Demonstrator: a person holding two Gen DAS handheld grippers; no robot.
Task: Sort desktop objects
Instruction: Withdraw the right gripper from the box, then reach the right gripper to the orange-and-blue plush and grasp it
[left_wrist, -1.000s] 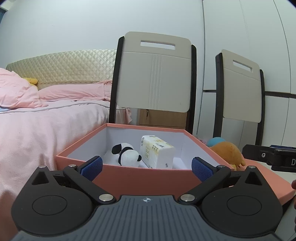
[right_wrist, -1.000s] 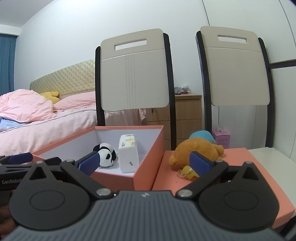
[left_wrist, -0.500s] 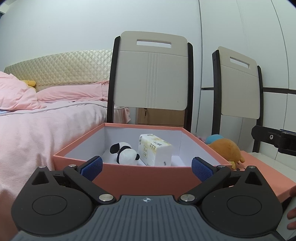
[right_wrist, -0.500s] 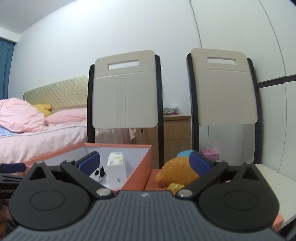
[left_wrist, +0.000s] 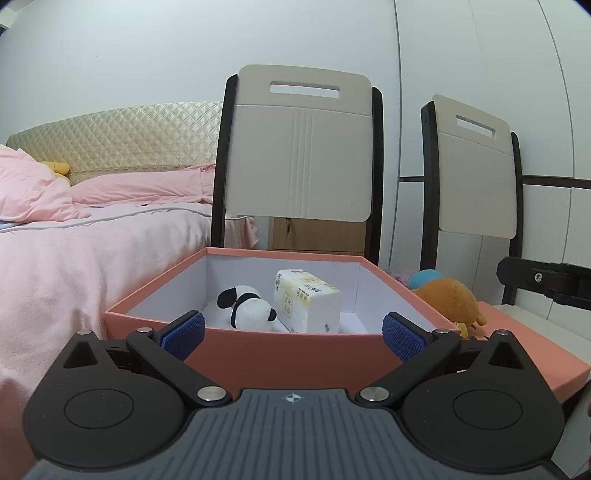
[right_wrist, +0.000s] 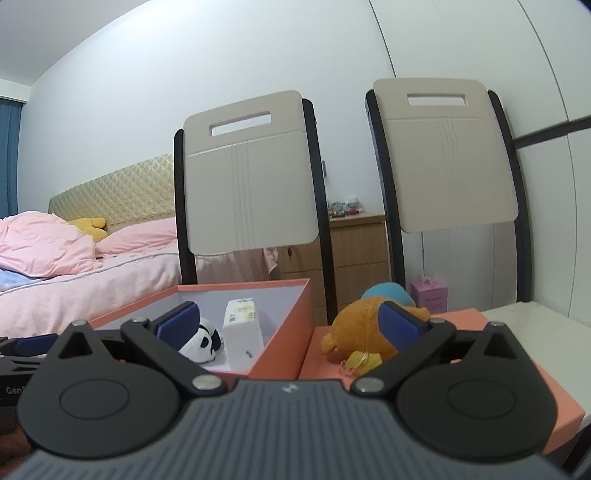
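Note:
An open salmon-pink box holds a panda plush and a white tissue pack. An orange plush with a blue plush behind it lies on the flat pink lid to the box's right. My left gripper is open and empty just before the box's near wall. My right gripper is open and empty, near the box's right corner and the orange plush.
Two beige chairs stand behind the table. A bed with pink bedding is at the left. A wooden dresser and a small pink box are behind. The white table edge shows at right.
Both grippers have shifted their view slightly; the right one tilted up, then came back down and rolled. Both stay open and empty. Objects have not moved.

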